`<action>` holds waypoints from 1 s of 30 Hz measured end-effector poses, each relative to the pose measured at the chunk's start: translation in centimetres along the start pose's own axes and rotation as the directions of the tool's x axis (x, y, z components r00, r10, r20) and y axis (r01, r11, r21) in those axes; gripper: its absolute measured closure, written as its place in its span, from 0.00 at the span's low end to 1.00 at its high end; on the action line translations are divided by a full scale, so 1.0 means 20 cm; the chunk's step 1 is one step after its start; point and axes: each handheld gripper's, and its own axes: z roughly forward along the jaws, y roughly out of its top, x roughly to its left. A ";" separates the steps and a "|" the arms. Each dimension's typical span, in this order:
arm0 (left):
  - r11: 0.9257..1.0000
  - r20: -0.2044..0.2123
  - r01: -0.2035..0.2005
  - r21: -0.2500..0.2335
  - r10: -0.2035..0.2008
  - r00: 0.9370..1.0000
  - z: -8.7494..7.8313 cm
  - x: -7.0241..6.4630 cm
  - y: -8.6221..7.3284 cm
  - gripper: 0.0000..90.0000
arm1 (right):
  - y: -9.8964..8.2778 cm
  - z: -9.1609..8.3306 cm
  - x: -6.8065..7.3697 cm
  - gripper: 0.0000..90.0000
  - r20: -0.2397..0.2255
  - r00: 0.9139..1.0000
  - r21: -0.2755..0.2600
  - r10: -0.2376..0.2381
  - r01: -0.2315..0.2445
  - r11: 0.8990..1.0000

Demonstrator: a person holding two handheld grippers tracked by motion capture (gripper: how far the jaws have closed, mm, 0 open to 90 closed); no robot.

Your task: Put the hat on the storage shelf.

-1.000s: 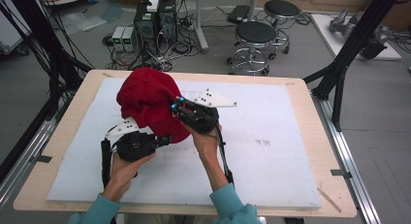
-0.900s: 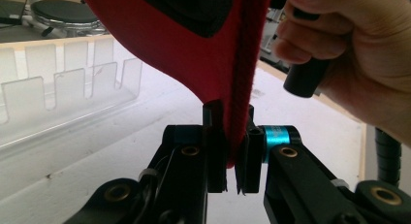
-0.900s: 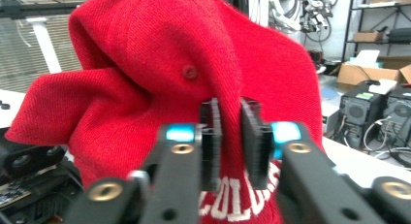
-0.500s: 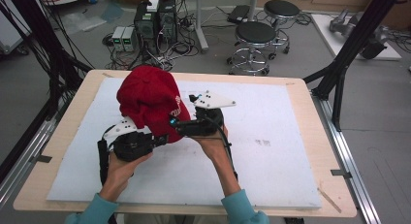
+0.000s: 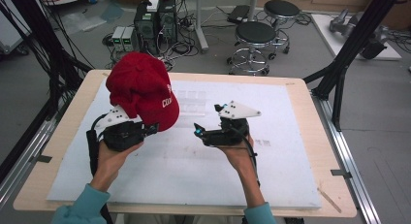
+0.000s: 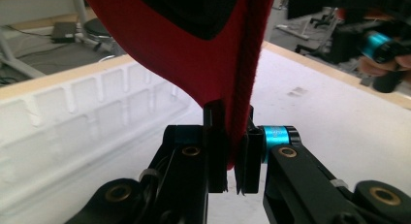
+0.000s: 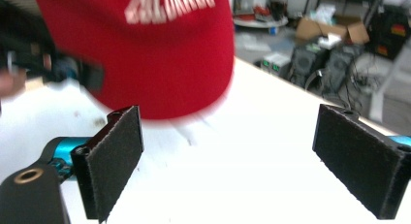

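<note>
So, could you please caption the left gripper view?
Left gripper, jaws shut on red cap edge, above the white table.

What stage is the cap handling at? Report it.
Done: the red cap is lifted off the table. In hand: the left hand-held gripper is clamped on its edge, while the right hand-held gripper is open and apart from it. Left: putting it down.

cap [image 5: 140, 88]: red matt cloth | table [image 5: 310, 95]: pale wood rim

Two black stools [image 5: 257, 37] stand on the grey floor [image 5: 378, 103].
</note>
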 end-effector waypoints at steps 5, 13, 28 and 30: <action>0.998 -0.047 -0.054 0.011 0.055 0.997 -0.02 0.06 0.07 0.95 | -0.04 -0.13 -0.05 0.11 0.052 0.999 -0.018 -0.006 0.007 1.000; 0.995 -0.105 -0.093 0.042 0.097 0.990 -0.01 0.15 0.15 0.95 | -0.18 -0.32 -0.13 0.11 0.132 0.991 0.017 0.022 -0.025 1.000; 0.984 -0.187 -0.127 0.125 0.149 0.971 0.11 0.31 0.16 0.95 | -0.60 -0.52 -0.23 0.11 0.210 0.965 -0.058 0.155 -0.145 0.988; 0.985 -0.194 -0.118 0.124 0.141 0.971 0.14 0.33 0.15 0.95 | -0.63 -0.52 -0.23 0.11 0.219 0.964 -0.058 0.155 -0.145 0.988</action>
